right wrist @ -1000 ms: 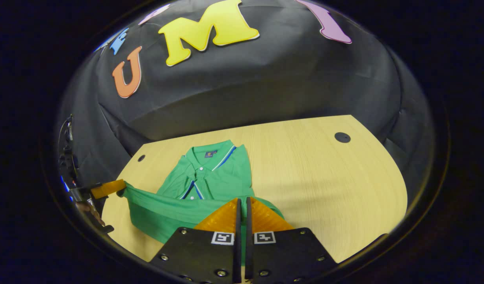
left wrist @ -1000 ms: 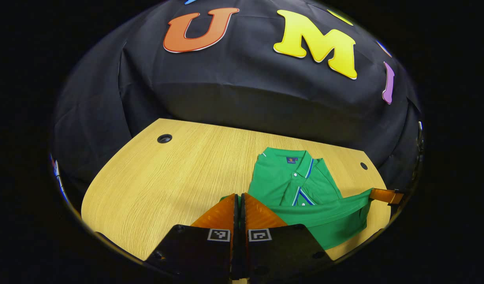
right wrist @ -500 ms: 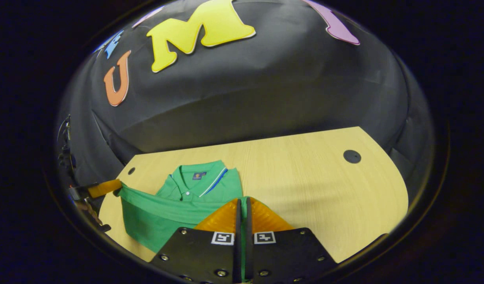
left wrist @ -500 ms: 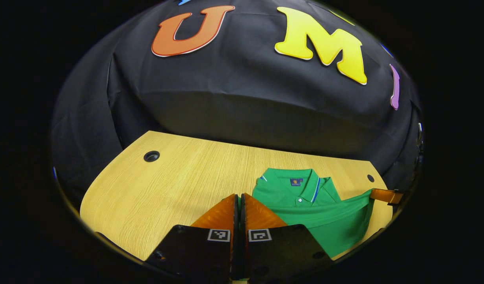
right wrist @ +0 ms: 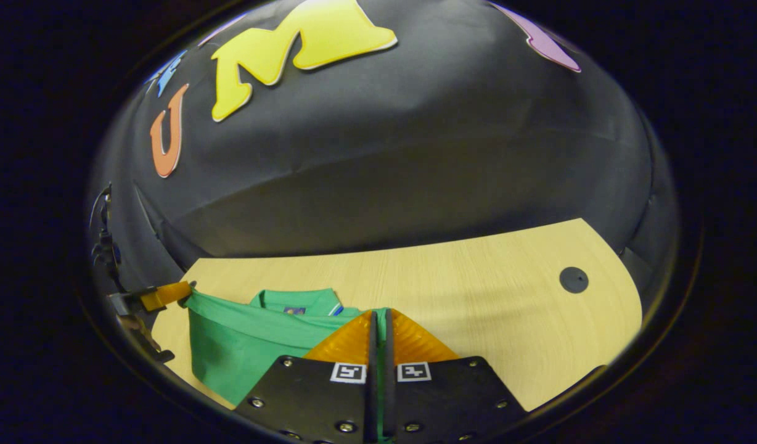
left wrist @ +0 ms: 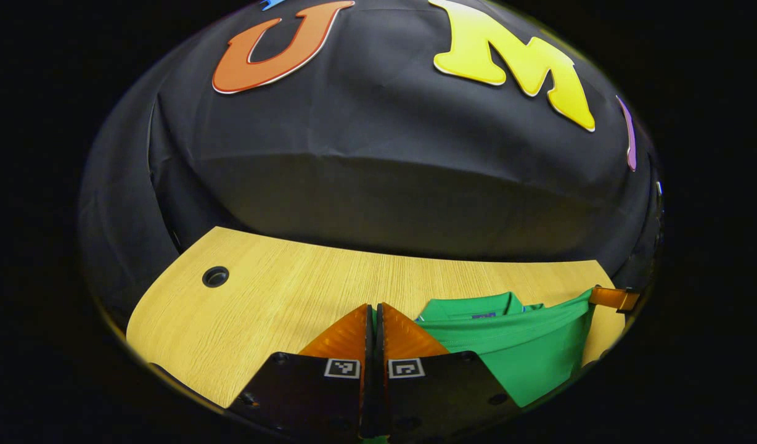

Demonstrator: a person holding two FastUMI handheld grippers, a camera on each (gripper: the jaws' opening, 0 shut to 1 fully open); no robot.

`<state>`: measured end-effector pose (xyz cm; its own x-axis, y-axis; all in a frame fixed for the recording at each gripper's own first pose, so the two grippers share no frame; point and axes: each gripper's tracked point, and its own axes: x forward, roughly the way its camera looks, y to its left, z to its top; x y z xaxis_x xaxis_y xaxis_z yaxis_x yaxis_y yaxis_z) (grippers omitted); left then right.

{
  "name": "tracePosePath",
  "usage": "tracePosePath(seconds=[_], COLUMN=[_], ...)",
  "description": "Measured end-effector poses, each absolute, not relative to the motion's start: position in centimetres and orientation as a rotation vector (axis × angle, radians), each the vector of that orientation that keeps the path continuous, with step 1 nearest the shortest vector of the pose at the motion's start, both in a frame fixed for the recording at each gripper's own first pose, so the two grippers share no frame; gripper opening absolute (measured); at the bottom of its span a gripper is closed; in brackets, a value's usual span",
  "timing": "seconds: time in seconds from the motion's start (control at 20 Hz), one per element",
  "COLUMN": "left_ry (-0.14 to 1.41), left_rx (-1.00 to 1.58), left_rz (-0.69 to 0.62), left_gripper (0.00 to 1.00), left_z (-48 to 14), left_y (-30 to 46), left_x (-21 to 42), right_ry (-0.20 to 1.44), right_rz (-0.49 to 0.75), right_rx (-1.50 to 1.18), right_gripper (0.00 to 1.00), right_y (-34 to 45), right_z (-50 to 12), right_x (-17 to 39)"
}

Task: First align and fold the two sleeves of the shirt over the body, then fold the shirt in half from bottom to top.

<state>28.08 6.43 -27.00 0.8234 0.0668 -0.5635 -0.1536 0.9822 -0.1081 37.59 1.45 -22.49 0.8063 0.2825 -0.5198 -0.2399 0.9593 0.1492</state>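
My left fingers are pinched tight on the green polo shirt hem, a sliver of cloth showing btwn them; right fingers likewise clamp the hem. Hem hangs lifted over the collar, which lies on the wooden worktop. Bare worktop w/ a cable hole to my left, another hole to my right. Shirt fabric smooth, draped.

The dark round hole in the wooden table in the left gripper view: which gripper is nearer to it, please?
Left. The left gripper is just right of the hole; the right gripper is beyond the green polo shirt, farther right.
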Motion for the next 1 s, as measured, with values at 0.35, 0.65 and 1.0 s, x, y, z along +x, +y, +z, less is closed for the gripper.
tracePosePath(seconds=[0.35,0.65,1.0], left_ry=[0.590,0.591,0.559], left_rx=[-0.168,-0.176,-0.148], left_rz=[0.130,0.098,0.070], left_gripper=[0.31,0.98,0.98], left_z=[-29.1,-28.7,-25.3], left_y=[6.5,5.2,5.1], left_x=[29.2,28.0,27.2], right_ry=[0.556,0.564,0.499], right_rz=[0.254,0.237,0.229], right_rx=[0.058,0.048,0.016], right_gripper=[0.34,0.93,0.93], right_y=[0.8,0.6,1.3], right_z=[-24.1,-23.8,-20.0], right_x=[39.1,38.4,36.7])
